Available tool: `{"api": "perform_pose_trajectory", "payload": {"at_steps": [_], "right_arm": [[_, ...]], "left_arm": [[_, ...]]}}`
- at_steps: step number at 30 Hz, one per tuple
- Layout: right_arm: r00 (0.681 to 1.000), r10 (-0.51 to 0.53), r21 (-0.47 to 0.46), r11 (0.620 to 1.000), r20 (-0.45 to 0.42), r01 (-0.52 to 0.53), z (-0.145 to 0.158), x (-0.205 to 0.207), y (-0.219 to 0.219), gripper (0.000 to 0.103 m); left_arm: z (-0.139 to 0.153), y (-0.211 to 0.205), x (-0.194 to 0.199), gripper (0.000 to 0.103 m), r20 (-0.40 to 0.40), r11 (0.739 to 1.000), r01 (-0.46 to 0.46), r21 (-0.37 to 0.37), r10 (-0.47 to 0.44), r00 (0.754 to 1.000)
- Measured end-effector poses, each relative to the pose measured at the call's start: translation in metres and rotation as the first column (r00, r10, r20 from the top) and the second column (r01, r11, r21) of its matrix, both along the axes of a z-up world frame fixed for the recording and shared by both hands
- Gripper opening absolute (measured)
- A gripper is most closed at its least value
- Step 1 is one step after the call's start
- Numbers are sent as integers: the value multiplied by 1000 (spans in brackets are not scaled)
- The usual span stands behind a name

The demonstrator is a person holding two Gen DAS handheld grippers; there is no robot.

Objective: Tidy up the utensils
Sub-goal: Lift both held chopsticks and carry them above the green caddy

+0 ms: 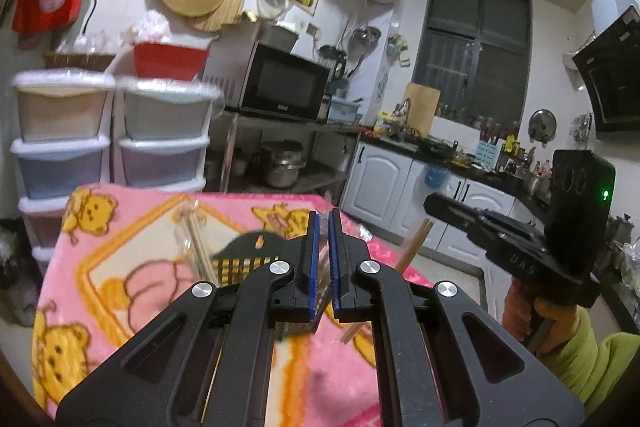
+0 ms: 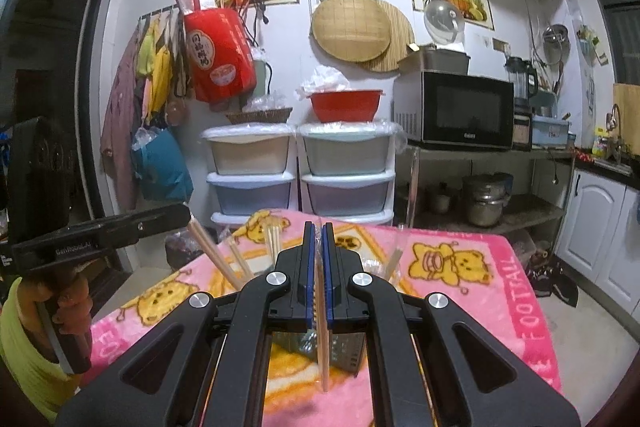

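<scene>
My left gripper is shut on a clear-wrapped pair of wooden chopsticks and holds it above the pink cartoon blanket on the table. My right gripper is shut on another wrapped pair of chopsticks, which hangs down between the blue pads. A black slotted utensil holder lies on the blanket ahead of the left gripper; a metal mesh part of it shows under the right gripper. More wrapped chopsticks lie on the blanket, also in the right wrist view.
Stacked plastic drawers stand behind the table. A metal rack with a microwave and pots is at the back right. White kitchen cabinets and a cluttered counter run along the far wall. The other gripper's body is at my right.
</scene>
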State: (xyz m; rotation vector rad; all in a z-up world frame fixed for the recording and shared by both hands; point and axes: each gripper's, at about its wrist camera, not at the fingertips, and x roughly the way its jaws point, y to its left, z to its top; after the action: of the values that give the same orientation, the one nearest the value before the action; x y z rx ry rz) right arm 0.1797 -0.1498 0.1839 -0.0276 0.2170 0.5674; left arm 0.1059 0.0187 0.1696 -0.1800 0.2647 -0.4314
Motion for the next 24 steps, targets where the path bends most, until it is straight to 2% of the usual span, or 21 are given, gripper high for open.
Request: {"api": "perform_pose_trajectory", "payload": {"at_steps": [16,24], "right_arm": [[992,-8,25,1000,129,5,46,-4,-3,4],[983,-15,41,999,183,8,68,5,0,4]], "left_arm": [[70,-17,-8,2,176,1000,23,9,-25,984],[83,-19,17,2,161,1000,22,2,-22,987]]}}
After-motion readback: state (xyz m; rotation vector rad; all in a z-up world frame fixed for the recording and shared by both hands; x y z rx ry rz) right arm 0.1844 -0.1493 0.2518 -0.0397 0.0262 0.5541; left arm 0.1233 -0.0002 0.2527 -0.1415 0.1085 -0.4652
